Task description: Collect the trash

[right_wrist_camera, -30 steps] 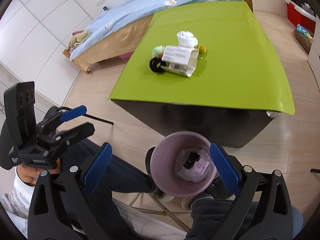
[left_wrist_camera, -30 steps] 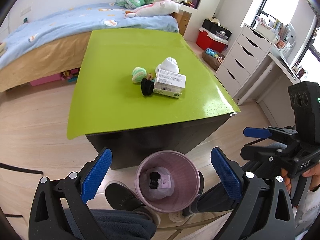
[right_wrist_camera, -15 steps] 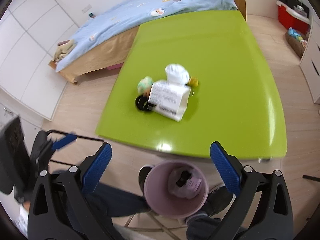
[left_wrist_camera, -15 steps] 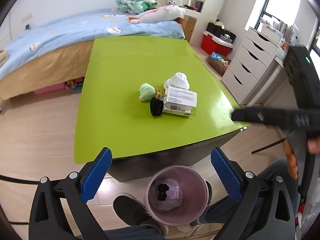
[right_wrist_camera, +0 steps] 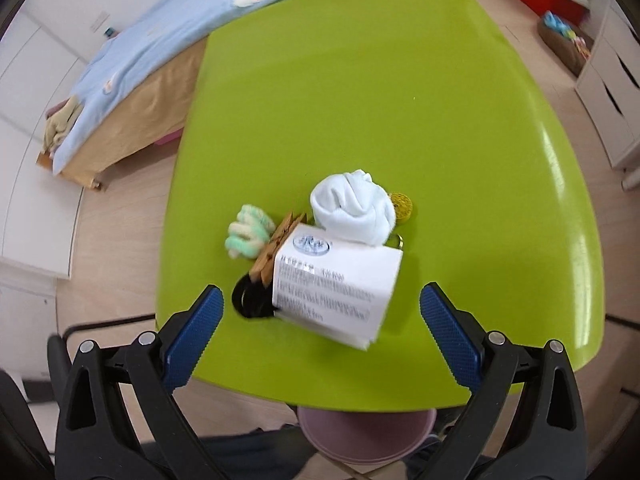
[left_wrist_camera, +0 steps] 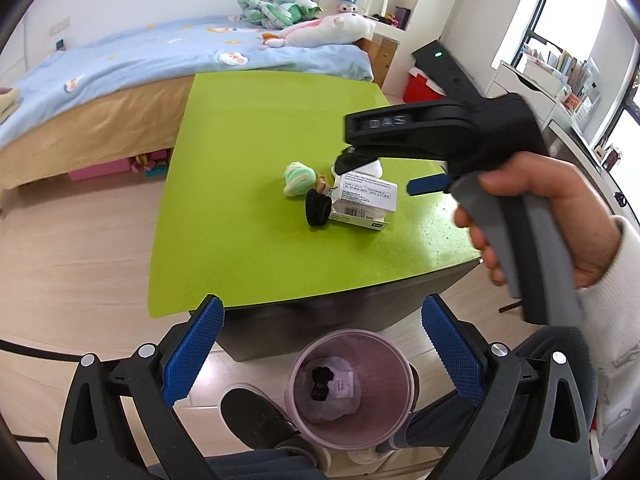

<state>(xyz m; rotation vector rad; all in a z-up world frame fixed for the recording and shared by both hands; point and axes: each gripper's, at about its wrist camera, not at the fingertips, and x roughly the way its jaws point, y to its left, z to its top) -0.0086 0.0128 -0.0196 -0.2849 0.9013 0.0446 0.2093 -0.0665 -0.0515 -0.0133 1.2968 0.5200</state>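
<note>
The left gripper (left_wrist_camera: 322,354) hangs low in front of the table (left_wrist_camera: 240,120), with its two blue pads wide apart and nothing between them. Under it, on the floor and close to the table's near edge, stands the pink bin (left_wrist_camera: 350,388); inside lie a black piece and some pale paper or plastic. The right gripper (right_wrist_camera: 320,330) is above the green top, also with its pads far apart and holding nothing. In the left view its black body reaches over the table from the right, and the hand (left_wrist_camera: 532,216) grips the grey handle. The trash is in one small pile near the middle of the table, a little toward the near side. The white box (right_wrist_camera: 338,286) with printed text lies nearest to the right gripper, between the lines of its two pads but not touched by them. A white sock ball (right_wrist_camera: 352,208) sits just behind the box and touches it. A small yellow round thing (right_wrist_camera: 401,203) lies beside the sock. On the left of the box there is a wooden clip (right_wrist_camera: 276,250), a green and cream fluffy ball (right_wrist_camera: 248,236) and a black ring (right_wrist_camera: 250,300), all close together. Behind the table stands a bed (left_wrist_camera: 160,56) with a blue cover and soft toys. A white drawer unit (right_wrist_camera: 608,92) is at the right.
</note>
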